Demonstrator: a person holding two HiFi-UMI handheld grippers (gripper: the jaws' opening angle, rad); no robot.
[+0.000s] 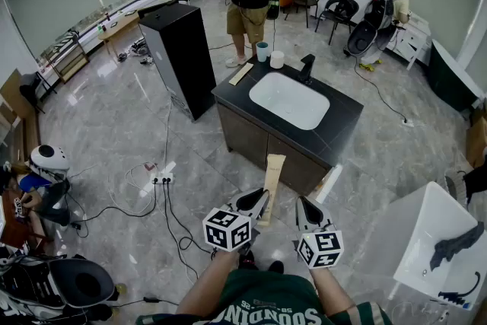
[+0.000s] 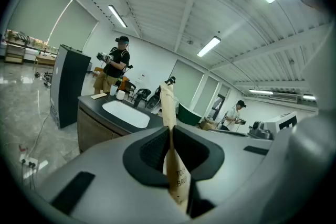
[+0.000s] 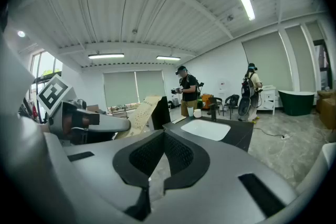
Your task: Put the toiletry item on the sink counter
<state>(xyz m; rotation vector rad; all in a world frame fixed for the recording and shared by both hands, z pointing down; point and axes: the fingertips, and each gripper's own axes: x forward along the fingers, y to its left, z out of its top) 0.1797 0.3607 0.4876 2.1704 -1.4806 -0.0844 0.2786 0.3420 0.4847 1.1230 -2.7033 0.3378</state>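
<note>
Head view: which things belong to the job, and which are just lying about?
Job:
toothbrush packet, clamped in the left gripper
black sink counter, where it goes

Lying about:
teal cup, white cup and flat tan packet, all at the counter's far edge
black cabinet
power strip on the floor
right gripper, shut and empty

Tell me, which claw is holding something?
The left claw, pinching a tan paper packet between its jaws. The right claw is shut on nothing.
</note>
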